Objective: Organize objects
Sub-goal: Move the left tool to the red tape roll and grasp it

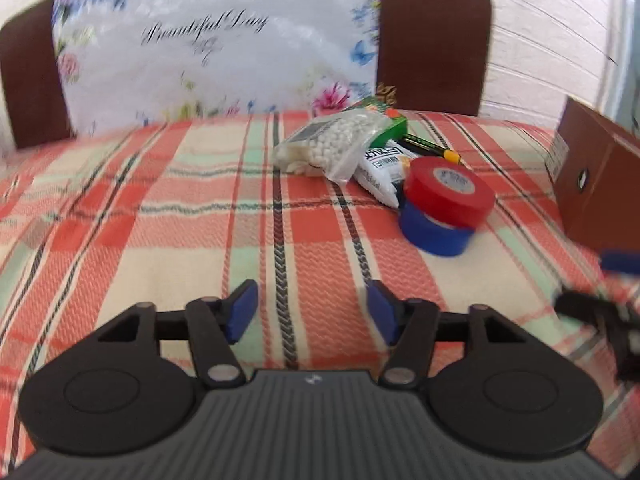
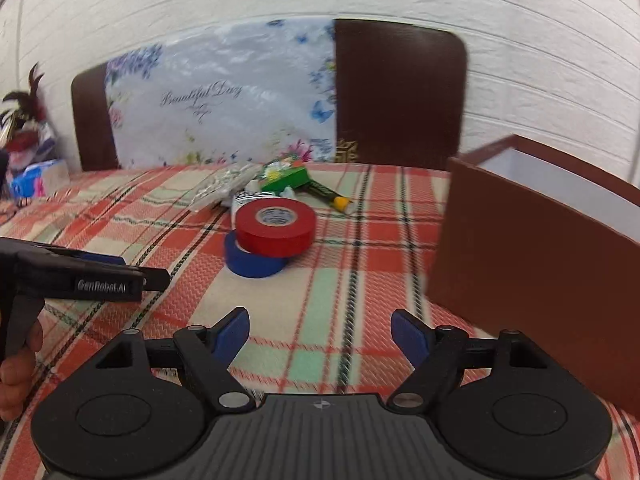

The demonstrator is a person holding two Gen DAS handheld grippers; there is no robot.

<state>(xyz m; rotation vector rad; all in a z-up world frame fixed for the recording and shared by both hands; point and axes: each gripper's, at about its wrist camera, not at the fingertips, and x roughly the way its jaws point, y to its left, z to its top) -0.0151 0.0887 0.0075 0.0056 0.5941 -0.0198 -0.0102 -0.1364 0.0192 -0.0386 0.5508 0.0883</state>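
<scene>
Blurring right hand-held gripper (image 1: pixel 616 276), box (image 2: pixel 540 248) cropped

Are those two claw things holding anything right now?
No. Both the left gripper and the right gripper have open, empty jaws above the tablecloth.

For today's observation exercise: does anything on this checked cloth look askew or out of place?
Yes. The red tape roll sits off-centre on the blue tape roll, tilted and overhanging rather than stacked square. Behind them, a bag of white beads, a white packet, a green box and a pen overlap in a loose heap.
</scene>
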